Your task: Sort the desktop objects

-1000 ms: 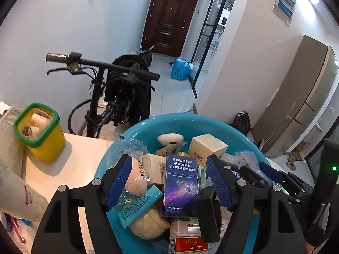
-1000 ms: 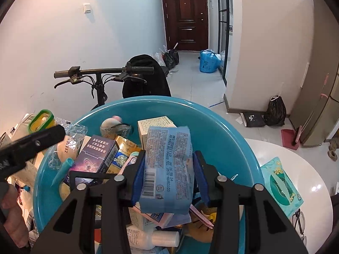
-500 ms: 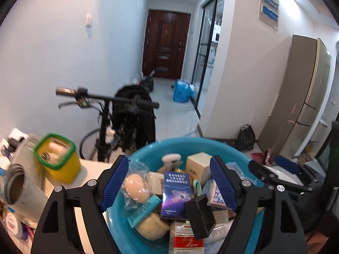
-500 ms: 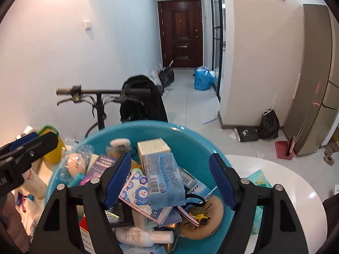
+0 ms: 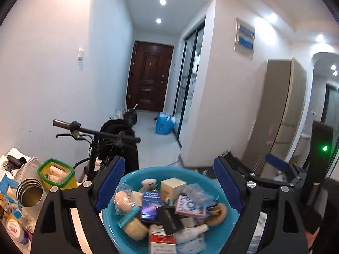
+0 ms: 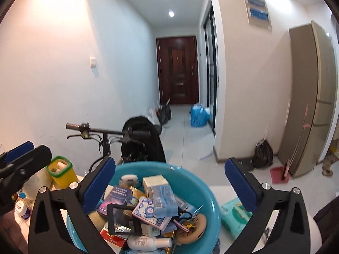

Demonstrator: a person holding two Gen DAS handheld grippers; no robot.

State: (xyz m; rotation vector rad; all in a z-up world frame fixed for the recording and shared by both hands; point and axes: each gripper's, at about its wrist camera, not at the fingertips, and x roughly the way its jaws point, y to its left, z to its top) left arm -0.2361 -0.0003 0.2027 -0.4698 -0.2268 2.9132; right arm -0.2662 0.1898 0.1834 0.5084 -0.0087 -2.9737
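Note:
A teal basin (image 5: 118,230) (image 6: 197,182) on the white table is piled with small items: a purple box (image 5: 149,202) (image 6: 115,198), a blue tissue pack (image 6: 164,198), a cream box (image 5: 172,187) (image 6: 154,182), a red cigarette pack (image 5: 162,240), a white bottle (image 6: 148,242). My left gripper (image 5: 169,185) is open and empty above the basin. My right gripper (image 6: 169,185) is open and empty above it too. The left gripper's arm shows at the left edge of the right wrist view (image 6: 21,163).
A yellow bin with a green rim (image 5: 57,174) (image 6: 61,171) and a steel cup (image 5: 29,192) stand left of the basin. A green wipes pack (image 6: 235,214) lies to its right. A bicycle (image 5: 101,137) stands behind the table.
My right gripper opened and let the blue tissue pack drop onto the pile in the basin. Both grippers have pulled up and back from the basin.

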